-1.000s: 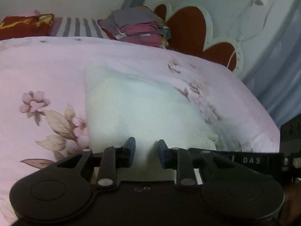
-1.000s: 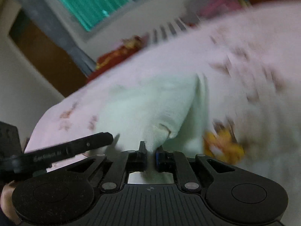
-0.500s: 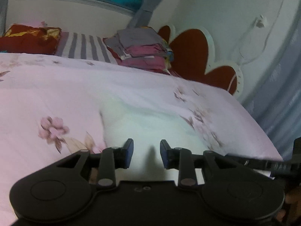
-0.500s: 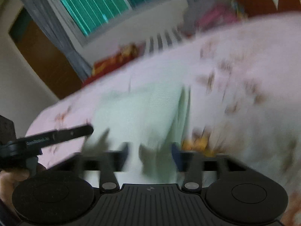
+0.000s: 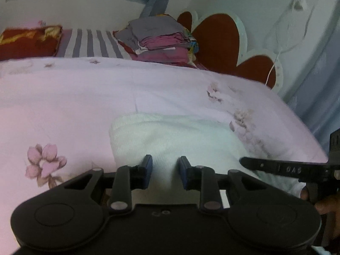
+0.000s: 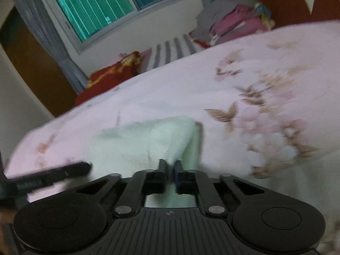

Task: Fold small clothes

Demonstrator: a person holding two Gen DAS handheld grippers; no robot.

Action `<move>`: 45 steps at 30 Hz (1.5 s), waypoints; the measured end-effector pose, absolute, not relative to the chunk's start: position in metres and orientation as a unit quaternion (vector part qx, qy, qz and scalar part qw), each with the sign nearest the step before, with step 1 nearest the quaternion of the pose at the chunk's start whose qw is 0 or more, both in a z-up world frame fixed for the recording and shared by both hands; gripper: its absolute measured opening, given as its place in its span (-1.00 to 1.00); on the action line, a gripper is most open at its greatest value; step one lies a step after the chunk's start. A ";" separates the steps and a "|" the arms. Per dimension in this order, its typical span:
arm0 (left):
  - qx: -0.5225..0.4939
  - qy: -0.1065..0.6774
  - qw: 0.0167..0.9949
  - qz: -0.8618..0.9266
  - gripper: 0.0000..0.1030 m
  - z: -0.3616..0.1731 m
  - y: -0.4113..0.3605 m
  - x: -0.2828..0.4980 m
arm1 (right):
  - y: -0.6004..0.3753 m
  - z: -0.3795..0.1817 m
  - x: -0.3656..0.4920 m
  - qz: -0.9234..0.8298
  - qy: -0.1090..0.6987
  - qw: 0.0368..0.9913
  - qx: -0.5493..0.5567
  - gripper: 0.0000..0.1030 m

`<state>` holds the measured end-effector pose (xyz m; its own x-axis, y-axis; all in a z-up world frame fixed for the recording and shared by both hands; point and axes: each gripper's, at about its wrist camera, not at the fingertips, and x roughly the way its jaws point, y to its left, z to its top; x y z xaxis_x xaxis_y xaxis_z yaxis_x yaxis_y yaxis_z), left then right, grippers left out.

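Right tool (image 6: 170, 167) is clenched on a pinch of the pale green cloth (image 6: 148, 144), its jaws nearly closed with fabric bunched between them. Left tool (image 5: 165, 171) stands released, jaws apart, poised over the cloth's (image 5: 170, 140) near hem without gripping it. That small garment lies partly folded near the front edge of the bed (image 5: 63, 97), on the pink floral sheet. It looks light, soft and limp, likely a knit that sags and creases wherever it is lifted, so corners or hems seem the best holds. Farther off, toward the bed's head, sits a stack of folded clothes (image 5: 161, 40).
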<state>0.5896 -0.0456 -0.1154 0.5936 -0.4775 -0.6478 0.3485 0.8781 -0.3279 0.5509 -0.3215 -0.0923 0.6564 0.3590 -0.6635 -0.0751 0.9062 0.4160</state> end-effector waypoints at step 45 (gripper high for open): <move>-0.049 0.392 0.902 -0.176 -0.48 -0.116 -0.044 0.471 | -0.306 -0.091 0.480 0.124 0.465 0.864 0.146 -0.51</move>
<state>0.4707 -0.0441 -0.1157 0.6304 -0.3561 -0.6897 0.2795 0.9331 -0.2263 0.4796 -0.3064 -0.0907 0.5361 0.3511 -0.7677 -0.0788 0.9263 0.3686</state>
